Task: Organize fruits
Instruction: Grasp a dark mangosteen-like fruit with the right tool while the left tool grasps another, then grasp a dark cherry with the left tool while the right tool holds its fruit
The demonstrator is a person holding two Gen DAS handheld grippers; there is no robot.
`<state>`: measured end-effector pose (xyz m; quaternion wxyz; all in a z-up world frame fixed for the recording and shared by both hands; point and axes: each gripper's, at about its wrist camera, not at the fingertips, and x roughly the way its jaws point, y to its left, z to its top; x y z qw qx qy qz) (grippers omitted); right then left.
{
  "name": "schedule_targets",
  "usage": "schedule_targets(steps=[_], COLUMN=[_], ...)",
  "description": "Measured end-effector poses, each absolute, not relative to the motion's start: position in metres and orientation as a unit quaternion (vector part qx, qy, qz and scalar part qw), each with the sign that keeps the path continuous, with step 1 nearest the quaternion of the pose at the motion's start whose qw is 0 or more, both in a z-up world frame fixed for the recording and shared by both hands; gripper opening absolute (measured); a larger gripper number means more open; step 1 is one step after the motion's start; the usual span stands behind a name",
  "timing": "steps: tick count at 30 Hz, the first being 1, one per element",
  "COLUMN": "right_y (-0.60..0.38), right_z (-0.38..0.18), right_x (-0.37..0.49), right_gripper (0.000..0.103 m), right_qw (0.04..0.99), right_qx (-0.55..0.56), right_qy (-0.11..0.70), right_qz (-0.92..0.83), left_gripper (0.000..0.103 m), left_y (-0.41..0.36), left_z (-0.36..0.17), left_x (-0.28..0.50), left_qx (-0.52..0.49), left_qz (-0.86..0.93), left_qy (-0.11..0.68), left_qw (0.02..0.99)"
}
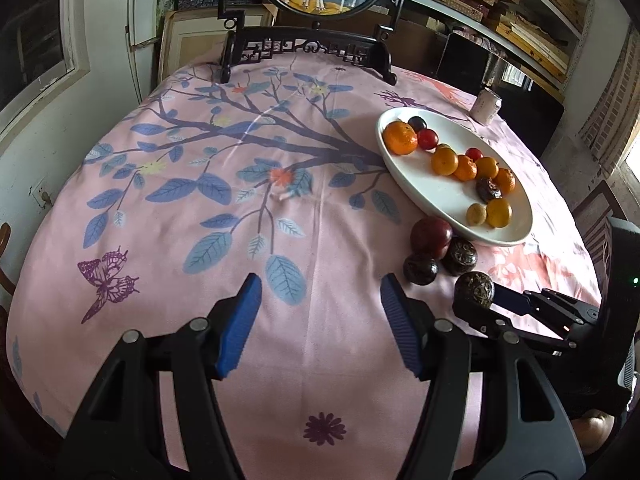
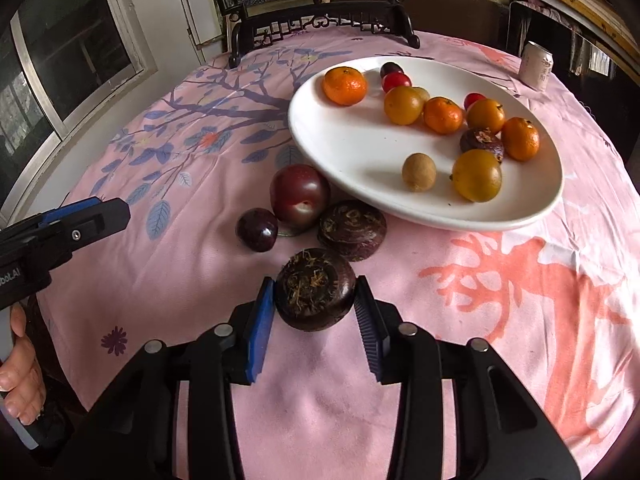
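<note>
My right gripper (image 2: 315, 300) is shut on a dark brown water chestnut (image 2: 314, 288), held just above the cloth; the chestnut also shows in the left wrist view (image 1: 474, 289). Just ahead on the cloth lie a second water chestnut (image 2: 352, 230), a large red plum (image 2: 300, 196) and a small dark cherry (image 2: 257, 229). A white oval plate (image 2: 352, 148) beyond them holds several oranges, small red fruits, a longan and a dark fruit. My left gripper (image 1: 320, 300) is open and empty over the cloth, left of the fruit pile (image 1: 432, 240).
A pink floral tablecloth (image 1: 200, 220) covers the round table. A drink can (image 2: 536, 65) stands at the far right. A dark carved stand with a round picture (image 1: 308, 44) is at the table's far edge. Shelves and a window surround the table.
</note>
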<state>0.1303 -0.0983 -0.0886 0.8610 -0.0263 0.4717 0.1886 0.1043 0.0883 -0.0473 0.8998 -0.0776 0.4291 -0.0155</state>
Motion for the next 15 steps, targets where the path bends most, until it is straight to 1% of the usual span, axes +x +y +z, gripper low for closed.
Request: schedule_targets(steps=[4,8,13,15], right_y=[-0.122,-0.140,-0.153,-0.156], right_z=[-0.083,-0.080,-0.078,-0.078], right_x=[0.120,0.115,0.111,0.110], right_gripper=[0.040,0.040,0.040,0.040], right_qw=[0.867,0.870,0.872,0.872], right_qx=[-0.015,-0.003,0.010,0.013], right_qy=[0.468,0.465,0.463,0.462], right_qz=[0.172,0.164,0.160,0.159], left_gripper=[0.065,0.065,0.064,0.053], left_y=[0.059,0.026,0.006,0.004], left_z=[-0.052,-0.065,-0.082,-0.087], left_x=[0.110,0.126,0.147,0.153], left_qx=[-0.051,-0.023,-0.008,-0.008], left_qz=[-0.038,-0.062,-0.073,-0.071], left_qy=[0.436,0.450,0.467,0.474], left_qw=[0.898,0.891,0.881,0.877])
